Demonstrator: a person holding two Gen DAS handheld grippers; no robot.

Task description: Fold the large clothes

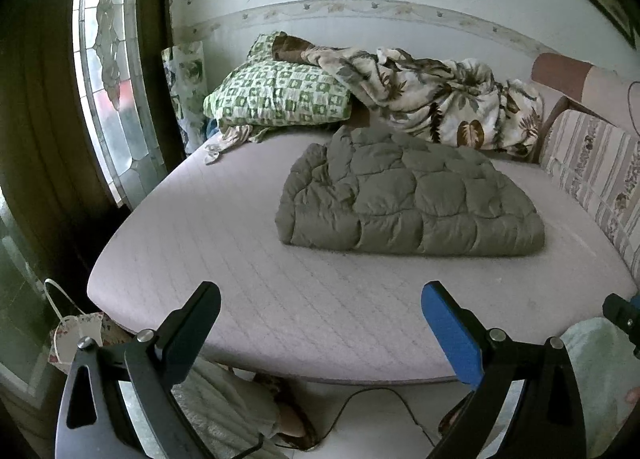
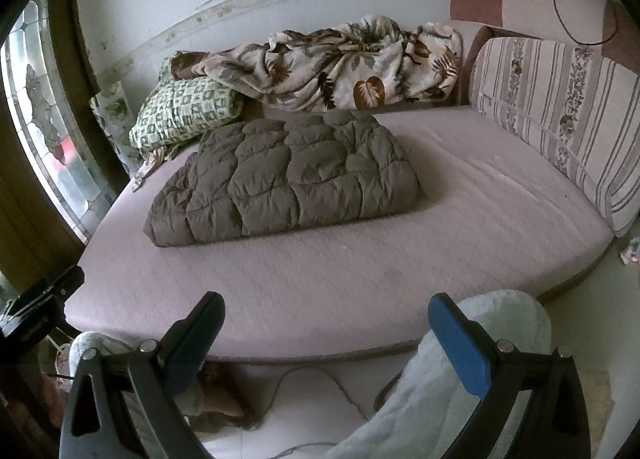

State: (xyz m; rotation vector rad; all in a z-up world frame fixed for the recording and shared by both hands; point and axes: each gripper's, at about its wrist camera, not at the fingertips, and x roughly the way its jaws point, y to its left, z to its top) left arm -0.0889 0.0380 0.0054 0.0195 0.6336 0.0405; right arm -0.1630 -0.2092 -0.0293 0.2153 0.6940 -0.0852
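From where I steer, the puffy olive-grey quilted jacket [image 1: 412, 195] lies folded mid-bed, long axis left-right, well ahead of my empty, spread left hand-held gripper [image 1: 320, 323] and right hand-held gripper [image 2: 326, 333], neither clearly nearer.

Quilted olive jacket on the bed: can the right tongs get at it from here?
Probably yes: the right tongs stand open, holding nothing, with only bare mattress between them and the quilted olive jacket.
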